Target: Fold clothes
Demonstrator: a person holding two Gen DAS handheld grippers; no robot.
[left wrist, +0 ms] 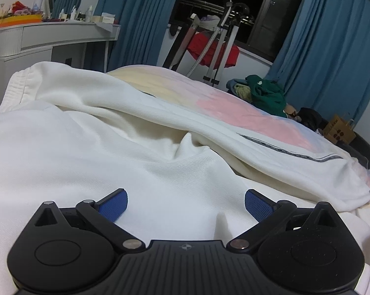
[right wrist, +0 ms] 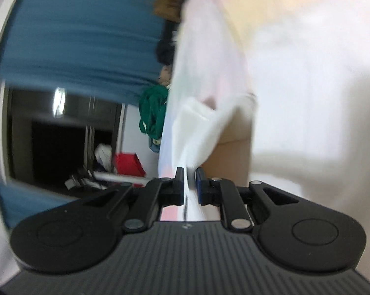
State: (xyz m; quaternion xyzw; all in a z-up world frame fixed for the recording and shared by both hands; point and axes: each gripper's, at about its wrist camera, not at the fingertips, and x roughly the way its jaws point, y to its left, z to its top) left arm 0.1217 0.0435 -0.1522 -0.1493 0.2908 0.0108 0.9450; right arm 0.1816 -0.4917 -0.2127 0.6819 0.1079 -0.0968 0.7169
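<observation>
A white garment (left wrist: 111, 132) with a grey stripe along one edge lies rumpled on the bed, with an elastic band at the far left. My left gripper (left wrist: 186, 205) is open, its blue pads (left wrist: 115, 206) spread wide just above the white cloth, holding nothing. In the blurred, sideways right wrist view, my right gripper (right wrist: 189, 183) is shut on a thin edge of the white garment (right wrist: 197, 127), which fans out from between the jaws.
The bed has a pastel pink, yellow and blue sheet (left wrist: 224, 108). A pile of green clothes (left wrist: 266, 93) lies at its far side. A white dresser (left wrist: 49, 39) stands at the back left, a drying rack with red cloth (left wrist: 214, 46) by the window, blue curtains (left wrist: 327, 49) behind.
</observation>
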